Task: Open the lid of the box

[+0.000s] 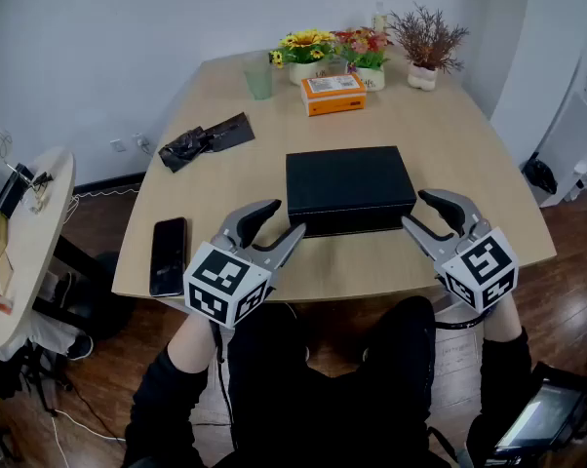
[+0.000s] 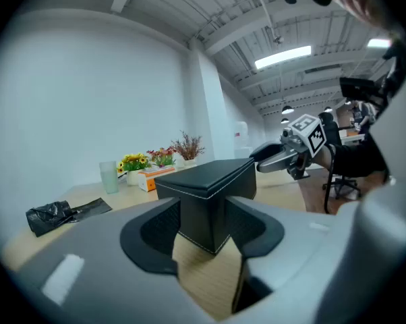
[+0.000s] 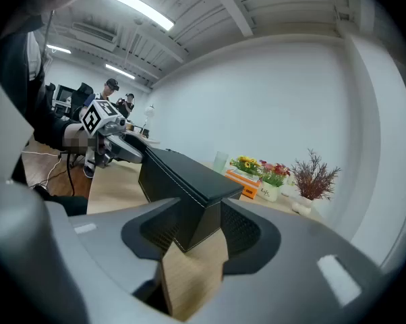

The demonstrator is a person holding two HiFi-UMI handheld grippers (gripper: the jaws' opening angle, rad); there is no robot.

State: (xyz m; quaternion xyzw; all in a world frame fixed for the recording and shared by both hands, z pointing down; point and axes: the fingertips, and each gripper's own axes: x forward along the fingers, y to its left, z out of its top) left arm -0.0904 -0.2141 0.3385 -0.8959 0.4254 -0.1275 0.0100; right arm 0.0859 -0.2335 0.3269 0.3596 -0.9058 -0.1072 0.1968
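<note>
- Left gripper (image 1: 285, 218) held low at the near left corner of the black box (image 1: 347, 183), jaws spread astride that corner.
- Right gripper (image 1: 416, 209) at the near right corner, jaws likewise spread.
- One black box, lid shut, mid-table (image 1: 450, 135).
- One phone (image 1: 169, 254), one orange box (image 1: 333, 94), three potted plants (image 1: 422, 52).

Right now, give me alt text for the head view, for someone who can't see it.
A closed black box sits mid-table, with the left gripper and right gripper open at its two near corners. A phone lies near the left edge; a black bag, an orange box and potted flowers sit farther back.
</note>
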